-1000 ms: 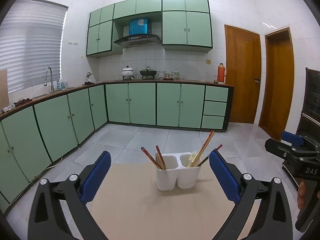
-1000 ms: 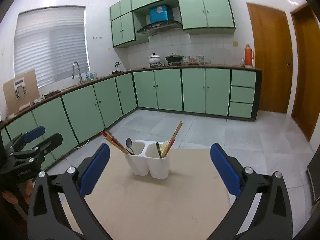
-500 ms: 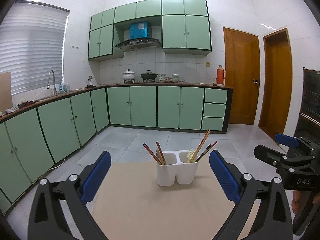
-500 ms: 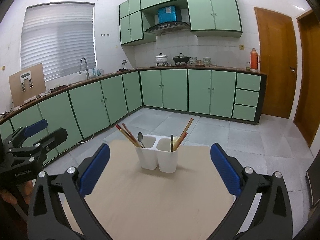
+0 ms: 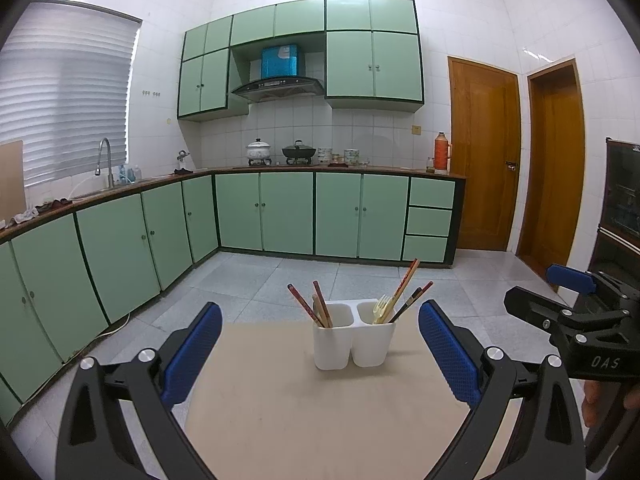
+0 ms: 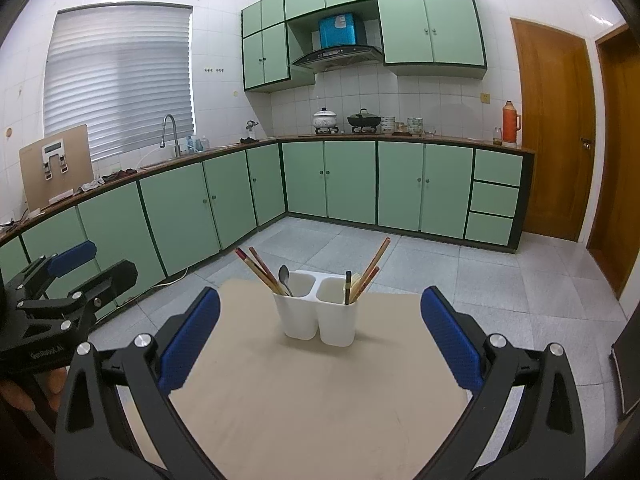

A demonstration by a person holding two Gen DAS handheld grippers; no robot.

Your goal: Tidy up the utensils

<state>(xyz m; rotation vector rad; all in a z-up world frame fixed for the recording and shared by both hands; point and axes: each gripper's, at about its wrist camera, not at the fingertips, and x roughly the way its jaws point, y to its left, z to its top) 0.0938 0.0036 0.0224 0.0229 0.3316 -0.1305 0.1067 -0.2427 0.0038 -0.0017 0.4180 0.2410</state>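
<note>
A white two-cup utensil holder (image 5: 353, 338) (image 6: 318, 315) stands near the far end of a small beige table (image 5: 320, 408) (image 6: 320, 392). Its left cup holds red-tipped chopsticks (image 6: 256, 268) and a metal spoon (image 6: 284, 278). Its right cup holds more chopsticks (image 5: 406, 290) and a pale fork (image 5: 381, 307). My left gripper (image 5: 320, 350) is open and empty, well short of the holder. My right gripper (image 6: 320, 338) is likewise open and empty. Each gripper shows at the side of the other's view, the right gripper (image 5: 576, 320) held by a hand.
Green base cabinets (image 5: 288, 212) run along the far wall and the left side, with a sink tap (image 5: 105, 160) at the left. Two wooden doors (image 5: 484, 152) are at the right. Grey tiled floor (image 6: 460, 272) surrounds the table.
Both grippers have tilted up and drawn back a little, so the holder sits lower and further off in each view. Both stay open.
</note>
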